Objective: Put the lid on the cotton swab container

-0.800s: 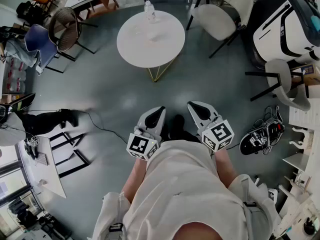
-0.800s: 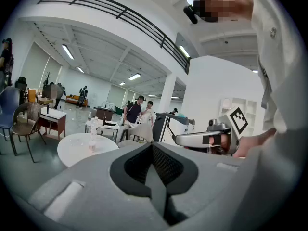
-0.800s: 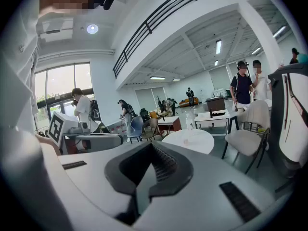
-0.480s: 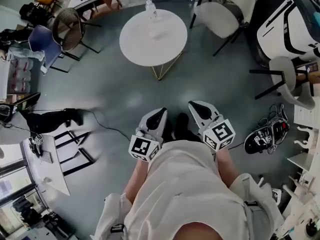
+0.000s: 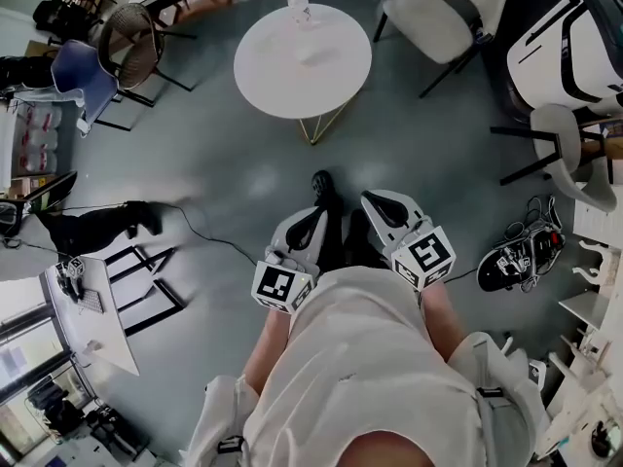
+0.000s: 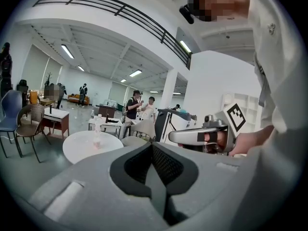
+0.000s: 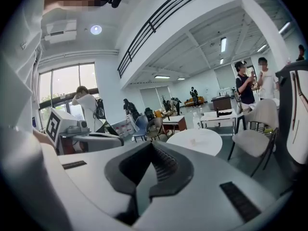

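My left gripper (image 5: 311, 218) and right gripper (image 5: 376, 203) are held side by side at waist height over the grey floor. Both are shut with nothing between the jaws; each gripper view shows its ribbed pads closed together at the left gripper (image 6: 153, 147) and the right gripper (image 7: 153, 146). A round white table (image 5: 336, 76) stands some way ahead, with a water bottle (image 5: 296, 5) at its far edge and a small clear item (image 5: 313, 54) near the middle, too small to identify. No lid can be made out.
White chairs (image 5: 440, 19) stand behind the table at right, a blue chair (image 5: 83, 74) and a mesh chair (image 5: 128, 47) at left. A cable (image 5: 200, 236) and a tangle of black gear (image 5: 511, 261) lie on the floor. People stand far back (image 6: 137, 105).
The person has stepped forward: a black shoe now shows ahead of the grippers and the table sits slightly higher in view. Both grippers stay shut and empty.
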